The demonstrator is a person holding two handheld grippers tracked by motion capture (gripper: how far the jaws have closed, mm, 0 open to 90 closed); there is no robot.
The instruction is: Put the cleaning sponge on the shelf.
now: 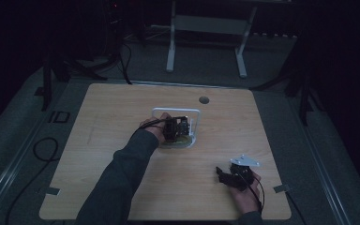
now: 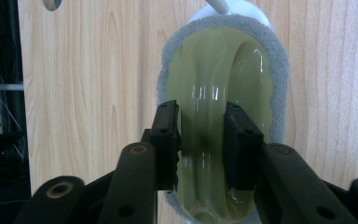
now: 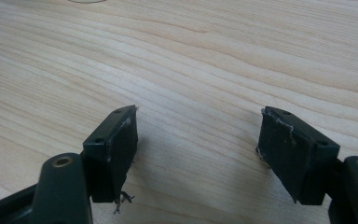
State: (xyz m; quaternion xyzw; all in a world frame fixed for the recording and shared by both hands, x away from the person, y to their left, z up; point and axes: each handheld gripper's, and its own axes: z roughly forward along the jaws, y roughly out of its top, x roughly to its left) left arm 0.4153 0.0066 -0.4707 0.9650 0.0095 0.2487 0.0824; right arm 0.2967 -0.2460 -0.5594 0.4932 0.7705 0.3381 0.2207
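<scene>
A glossy yellow-green oval piece (image 2: 214, 60) with a grey foam rim lies on the wooden table (image 1: 122, 117), its raised ridge running down the middle. My left gripper (image 2: 203, 109) hangs over it from above, and the ridge sits between its black jaws. The pads look just clear of the ridge, so the gripper is open. In the high view the left gripper (image 1: 180, 129) is at the table's centre, inside a white wire frame (image 1: 176, 111). My right gripper (image 1: 222, 174) rests near the front right; its jaws (image 3: 198, 116) stand wide open over bare wood.
A round cable hole (image 1: 204, 100) lies in the table behind the white frame. A white desk stand (image 1: 206, 28) is on the floor beyond the far edge. Cables trail on the floor at left. The room around is dark.
</scene>
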